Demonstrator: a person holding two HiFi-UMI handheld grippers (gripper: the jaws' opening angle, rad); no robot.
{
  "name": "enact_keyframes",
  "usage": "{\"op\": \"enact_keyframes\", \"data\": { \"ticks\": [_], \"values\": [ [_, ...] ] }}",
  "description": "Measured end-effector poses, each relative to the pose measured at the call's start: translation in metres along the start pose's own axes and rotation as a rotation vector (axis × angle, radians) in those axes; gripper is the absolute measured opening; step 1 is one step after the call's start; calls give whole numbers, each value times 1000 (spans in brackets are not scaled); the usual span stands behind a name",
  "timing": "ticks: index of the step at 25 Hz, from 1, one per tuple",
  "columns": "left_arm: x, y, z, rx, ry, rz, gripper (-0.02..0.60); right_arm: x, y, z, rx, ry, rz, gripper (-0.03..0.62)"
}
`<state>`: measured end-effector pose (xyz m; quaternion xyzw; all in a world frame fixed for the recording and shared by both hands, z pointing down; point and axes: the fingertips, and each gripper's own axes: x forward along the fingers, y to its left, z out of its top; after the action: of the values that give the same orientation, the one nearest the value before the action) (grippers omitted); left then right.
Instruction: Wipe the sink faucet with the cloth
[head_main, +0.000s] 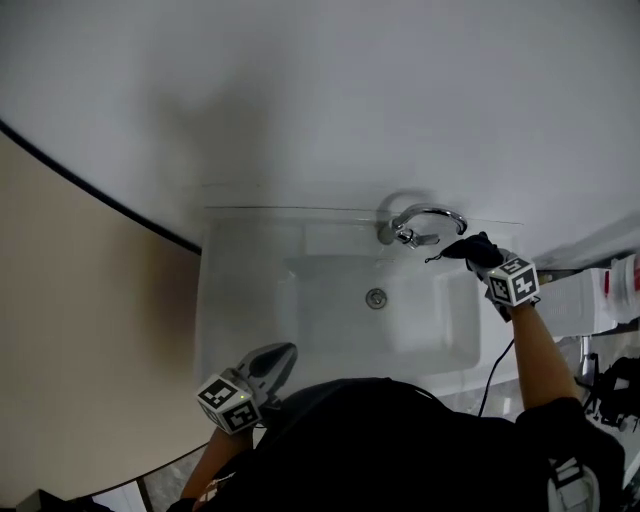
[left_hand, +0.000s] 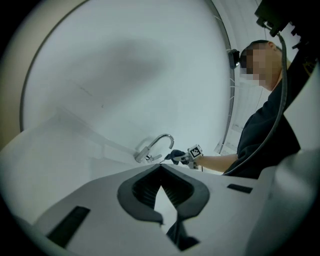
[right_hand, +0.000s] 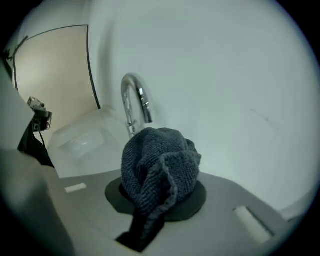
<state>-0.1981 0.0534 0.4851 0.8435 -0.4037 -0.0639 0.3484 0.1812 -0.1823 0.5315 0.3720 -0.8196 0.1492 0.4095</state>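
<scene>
Dark grey terry cloth (right_hand: 157, 170) is bunched into a soft wad in your right gripper (head_main: 487, 258). Its jaws are clamped on the wad, and a loose tail hangs down between them. The wad sits just beside the spout end of the chrome faucet (head_main: 425, 222); whether it touches yet, I cannot tell. Expect the cloth to be light, limp and easy to squash, so it should mould round the curved pipe. Keep your hold on the bunched middle, as a grip on an edge would likely let it unravel and drag. The faucet looks rigid and slick, and its small handle may swing if you lean on it. Your left gripper (head_main: 270, 365) is closed with nothing in it, low by the near rim and well apart from the faucet. The white sink (head_main: 240, 300) looks smooth and glossy, with a drain (head_main: 376, 298) at its middle. Behind the faucet a plain white wall (head_main: 350, 100) stands close, so room behind the spout is probably tight.
</scene>
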Motion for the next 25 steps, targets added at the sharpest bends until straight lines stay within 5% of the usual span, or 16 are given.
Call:
{"op": "enact_keyframes", "data": {
  "ticks": [2, 5, 9, 17, 22, 25],
  "values": [
    [13, -9, 2, 15, 25, -6, 0, 0, -24, 27, -78, -36, -4, 63],
    [24, -25, 4, 31, 44, -15, 0, 10, -11, 60, -290, -41, 99, 63],
    [27, -40, 3, 42, 62, -8, 0, 11, 7, 62, -559, 32, 167, 61],
    [25, -41, -3, 30, 77, -2, 0, -1, 42, 45, -730, 113, 349, 61],
    [27, -41, -3, 23, 65, -15, 0, -13, 135, 30, -919, 182, 552, 58],
    [25, -37, -1, 23, 59, -11, 0, 6, 195, 54, -893, 157, 553, 57]
  ]
}}
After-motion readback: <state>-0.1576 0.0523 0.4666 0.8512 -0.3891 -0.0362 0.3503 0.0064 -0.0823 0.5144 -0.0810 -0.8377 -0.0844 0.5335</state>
